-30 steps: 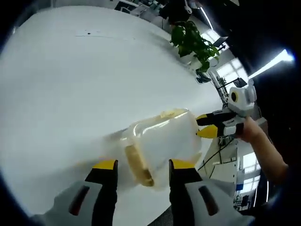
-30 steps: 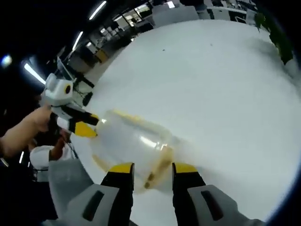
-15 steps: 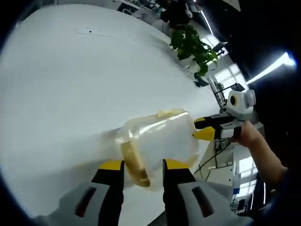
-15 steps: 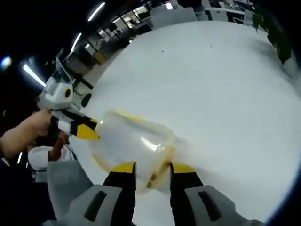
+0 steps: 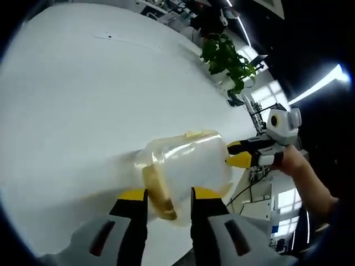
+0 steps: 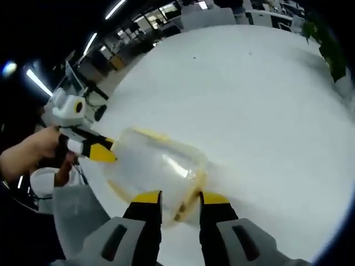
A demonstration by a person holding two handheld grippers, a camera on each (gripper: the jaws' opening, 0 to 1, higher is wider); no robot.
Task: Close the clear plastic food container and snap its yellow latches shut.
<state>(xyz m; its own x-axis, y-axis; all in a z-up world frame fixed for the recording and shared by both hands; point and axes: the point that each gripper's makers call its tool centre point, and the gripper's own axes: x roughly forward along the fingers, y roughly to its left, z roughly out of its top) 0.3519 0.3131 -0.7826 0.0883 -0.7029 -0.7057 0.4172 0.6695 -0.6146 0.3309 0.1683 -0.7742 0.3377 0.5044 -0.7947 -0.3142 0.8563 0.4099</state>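
The clear plastic food container (image 5: 191,163) lies on the white table (image 5: 83,94) near its edge, lid on. My left gripper (image 5: 168,200) is shut on the yellow latch (image 5: 157,194) at the container's near end. At the far end, the right gripper (image 5: 239,154) comes in, held by a hand (image 5: 288,162). Seen from the right gripper view, the container (image 6: 152,163) lies lengthwise, and my right gripper (image 6: 180,200) is shut on the yellow latch (image 6: 187,200) at this end. The left gripper (image 6: 94,151) is at the opposite end.
A green potted plant (image 5: 226,54) stands at the table's far side, also as leaves (image 6: 327,47) at the right gripper view's upper right. The table edge (image 6: 105,183) runs just beside the container. Office desks and ceiling lights lie beyond.
Both grippers' jaws have narrowed onto the latches at the container's two ends. The container has hardly moved.
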